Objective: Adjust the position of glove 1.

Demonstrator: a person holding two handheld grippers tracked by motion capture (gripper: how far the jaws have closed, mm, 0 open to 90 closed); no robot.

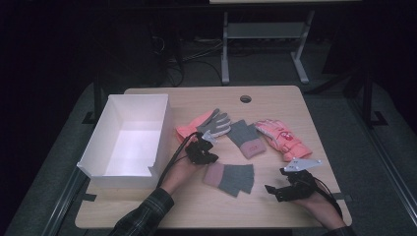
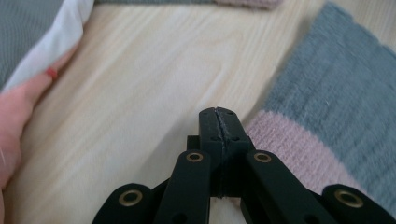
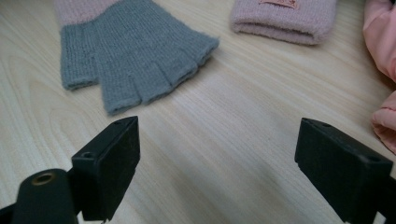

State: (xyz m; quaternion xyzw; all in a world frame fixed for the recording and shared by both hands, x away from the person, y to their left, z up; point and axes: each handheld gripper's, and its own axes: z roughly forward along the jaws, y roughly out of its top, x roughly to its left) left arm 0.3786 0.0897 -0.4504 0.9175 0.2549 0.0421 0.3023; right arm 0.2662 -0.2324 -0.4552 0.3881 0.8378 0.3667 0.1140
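Two grippers, left gripper (image 2: 218,122) fingers pressed together beside grey fingerless glove (image 1: 231,178), right gripper (image 3: 219,154) fingers spread.

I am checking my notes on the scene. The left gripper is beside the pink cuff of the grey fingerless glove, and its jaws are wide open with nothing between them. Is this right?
Not quite. The left gripper is beside the pink cuff of the grey fingerless glove, with nothing between its jaws, but they are shut, not wide open. The left gripper view shows them pressed together.

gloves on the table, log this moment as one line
left gripper shut, empty, beside grey fingerless glove | right gripper open, empty | white box empty
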